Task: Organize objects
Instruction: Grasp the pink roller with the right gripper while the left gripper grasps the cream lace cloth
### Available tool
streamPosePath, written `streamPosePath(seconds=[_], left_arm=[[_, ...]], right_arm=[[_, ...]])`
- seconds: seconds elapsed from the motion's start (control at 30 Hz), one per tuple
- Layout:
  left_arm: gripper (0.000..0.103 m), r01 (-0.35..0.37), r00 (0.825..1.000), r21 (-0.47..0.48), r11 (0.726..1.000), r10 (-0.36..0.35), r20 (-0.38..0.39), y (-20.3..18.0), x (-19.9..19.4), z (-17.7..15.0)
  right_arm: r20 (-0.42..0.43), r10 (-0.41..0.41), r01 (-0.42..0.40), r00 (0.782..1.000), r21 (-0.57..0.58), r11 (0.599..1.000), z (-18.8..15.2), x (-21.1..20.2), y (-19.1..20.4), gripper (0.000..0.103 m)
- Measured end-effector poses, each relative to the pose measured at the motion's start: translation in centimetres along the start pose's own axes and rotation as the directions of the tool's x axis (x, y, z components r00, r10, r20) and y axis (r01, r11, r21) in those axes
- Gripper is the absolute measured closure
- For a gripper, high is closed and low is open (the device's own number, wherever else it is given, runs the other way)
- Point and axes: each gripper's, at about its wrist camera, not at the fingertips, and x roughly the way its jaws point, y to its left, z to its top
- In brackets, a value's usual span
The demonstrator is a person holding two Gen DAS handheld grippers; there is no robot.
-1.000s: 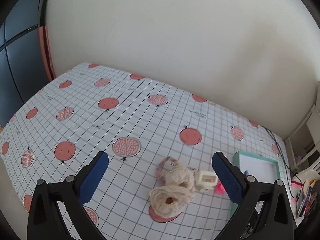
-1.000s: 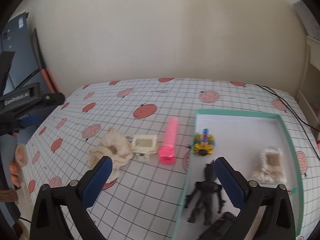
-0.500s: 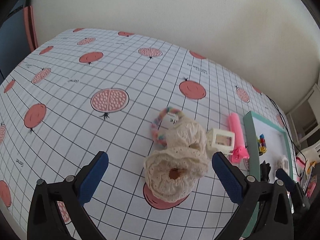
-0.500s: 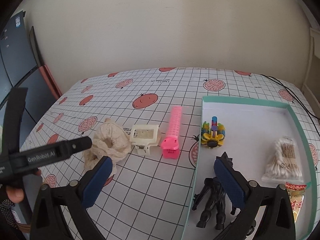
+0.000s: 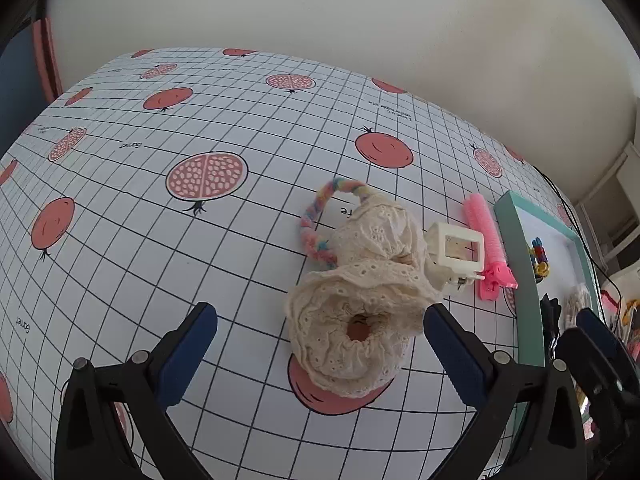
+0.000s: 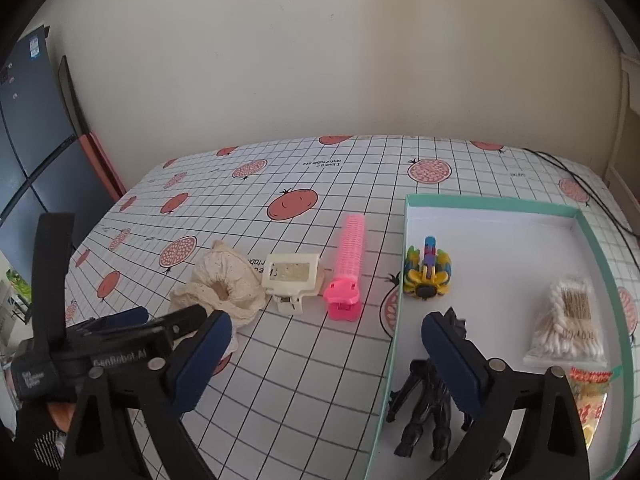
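A cream lace scrunchie (image 5: 352, 320) (image 6: 224, 292) lies on the pomegranate-print tablecloth. My left gripper (image 5: 320, 344) hangs low over it, open, one finger on each side and neither pad touching. A rainbow hair ring (image 5: 320, 216) peeks out behind the scrunchie. To its right lie a cream claw clip (image 5: 456, 252) (image 6: 292, 276) and a pink hair roller (image 5: 484, 236) (image 6: 348, 264). My right gripper (image 6: 328, 360) hovers over the near left edge of the teal tray (image 6: 480, 202). Its jaws are closing with nothing gripped between them.
Inside the tray are a colourful toy (image 6: 426, 272), a black figure (image 6: 424, 400), a bag of cotton swabs (image 6: 568, 320) and a snack packet (image 6: 592, 392). A black cable (image 6: 580, 176) runs along the table's far right. The wall stands close behind the table.
My left gripper has dropped towards the scrunchie, which now lies between its fingers. In the right wrist view it has come in at the lower left. The right jaws have narrowed slightly.
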Motion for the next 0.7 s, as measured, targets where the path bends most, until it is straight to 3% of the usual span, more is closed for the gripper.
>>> streamPosePath(seconds=[0.17,0.37,0.57,0.67,0.7], left_arm=[[0.003,0.006,1.000,0.022,1.000,-0.006,0.007,-0.4,0.1,0.0],[0.005,-0.003,1.000,0.044,0.999,0.002,0.014,-0.6,0.1,0.1],[0.006,0.004,1.000,0.057,0.998,-0.005,0.020,-0.8,-0.1,0.2],[0.026,0.009,1.000,0.065,0.998,-0.010,0.017,-0.8,-0.2,0.1],[0.027,0.009,1.000,0.063,0.998,-0.010,0.014,-0.8,-0.1,0.1]], right_arm=[[-0.016,-0.012,0.011,1.000,-0.038,0.999,2.0,0.8,0.6,0.015],[-0.086,0.024,-0.026,0.996,-0.029,0.999,4.6,2.7,0.6,0.033],[-0.166,0.015,-0.015,0.986,0.003,1.000,5.6,4.9,0.0,0.052],[-0.208,0.017,-0.013,0.978,0.023,1.000,5.4,6.1,-0.3,0.058],[-0.219,0.017,-0.011,0.976,0.028,1.000,5.2,6.5,-0.4,0.059]])
